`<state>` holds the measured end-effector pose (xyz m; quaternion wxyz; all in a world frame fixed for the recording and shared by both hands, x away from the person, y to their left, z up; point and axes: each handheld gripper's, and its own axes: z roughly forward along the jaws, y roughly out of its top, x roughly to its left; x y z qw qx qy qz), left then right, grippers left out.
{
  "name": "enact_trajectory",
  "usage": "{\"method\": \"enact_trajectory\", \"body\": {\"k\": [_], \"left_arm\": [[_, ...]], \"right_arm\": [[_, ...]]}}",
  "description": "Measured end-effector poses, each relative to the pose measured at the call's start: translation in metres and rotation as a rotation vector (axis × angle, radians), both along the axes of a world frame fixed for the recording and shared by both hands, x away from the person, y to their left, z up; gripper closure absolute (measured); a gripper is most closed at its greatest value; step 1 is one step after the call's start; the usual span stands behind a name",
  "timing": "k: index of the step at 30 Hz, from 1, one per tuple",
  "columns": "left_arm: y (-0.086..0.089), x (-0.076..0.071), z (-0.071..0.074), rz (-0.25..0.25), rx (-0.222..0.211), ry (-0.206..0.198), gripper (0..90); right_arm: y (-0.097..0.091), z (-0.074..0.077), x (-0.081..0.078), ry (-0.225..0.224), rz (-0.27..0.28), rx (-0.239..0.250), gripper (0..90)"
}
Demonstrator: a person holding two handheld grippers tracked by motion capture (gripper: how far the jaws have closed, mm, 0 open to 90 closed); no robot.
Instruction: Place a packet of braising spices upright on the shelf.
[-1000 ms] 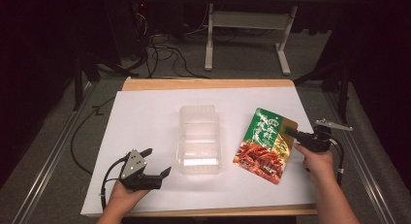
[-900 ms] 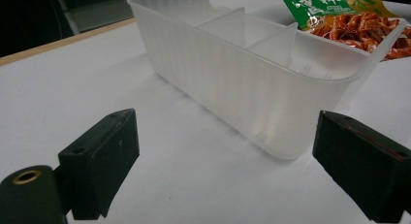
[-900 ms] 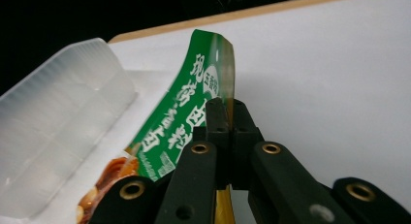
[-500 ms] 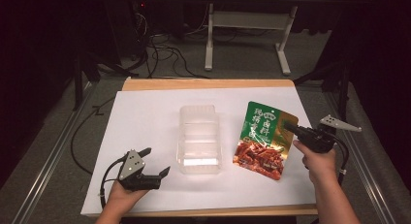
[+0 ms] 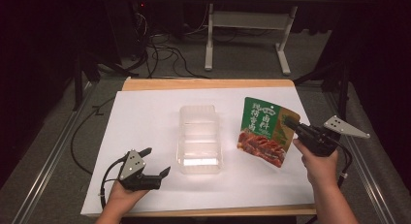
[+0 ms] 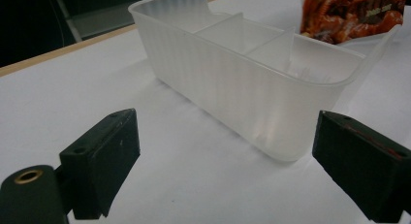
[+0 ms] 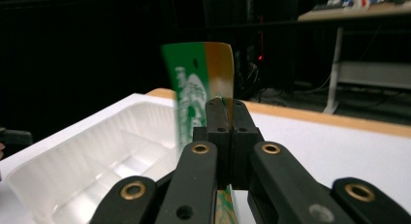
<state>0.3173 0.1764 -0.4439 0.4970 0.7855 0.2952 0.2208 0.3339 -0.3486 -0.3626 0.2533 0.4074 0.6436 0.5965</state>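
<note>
A green and orange food pouch (image 5: pixel 264 132) with a picture of red meat hangs tilted above the white table cover, right of the clear plastic tray (image 5: pixel 198 139). My right gripper (image 5: pixel 289 122) is shut on the pouch's right edge; in the right gripper view the pouch (image 7: pixel 201 93) stands edge-on between the pressed jaws. The tray (image 6: pixel 252 83) has several compartments with nothing in them. My left gripper (image 5: pixel 156 162) rests open on the table at the front left, its jaws pointing toward the tray's near left corner with nothing between them.
The white cover (image 5: pixel 145 117) lies on a wooden table whose edge (image 5: pixel 208 83) shows at the back. Metal rails run along both sides. Cables and a table frame (image 5: pixel 247 20) stand on the dark floor beyond.
My right gripper has lifted the pouch off the table, and it now hangs higher and more upright. The left gripper has stayed where it was.
</note>
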Motion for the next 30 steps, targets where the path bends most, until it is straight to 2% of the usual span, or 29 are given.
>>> {"method": "enact_trajectory", "body": {"k": [7, 11, 15, 24, 27, 30], "left_arm": [[0.0, 0.001, 0.0, 0.004, -0.002, 0.0, 10.2], [0.001, 0.001, 0.0, 0.006, -0.003, -0.002, 10.2], [0.001, 0.0, 0.001, 0.01, -0.006, -0.007, 10.1], [0.004, -0.001, 0.003, 0.03, -0.02, -0.023, 10.2], [0.006, -0.001, 0.004, 0.041, -0.027, -0.03, 10.1], [0.007, -0.001, 0.004, 0.043, -0.029, -0.036, 10.1]], "right_arm": [[0.005, 0.004, -0.006, -0.071, -0.059, -0.039, 90.0], [-0.001, 0.005, -0.007, -0.083, -0.082, -0.015, 90.0], [-0.005, 0.005, -0.008, -0.088, -0.088, -0.012, 90.0], [0.003, 0.006, -0.008, -0.099, -0.045, -0.019, 90.0], [0.01, 0.009, -0.01, -0.118, -0.006, -0.031, 90.0], [0.015, 0.012, -0.011, -0.127, 0.009, -0.027, 90.0]]}}
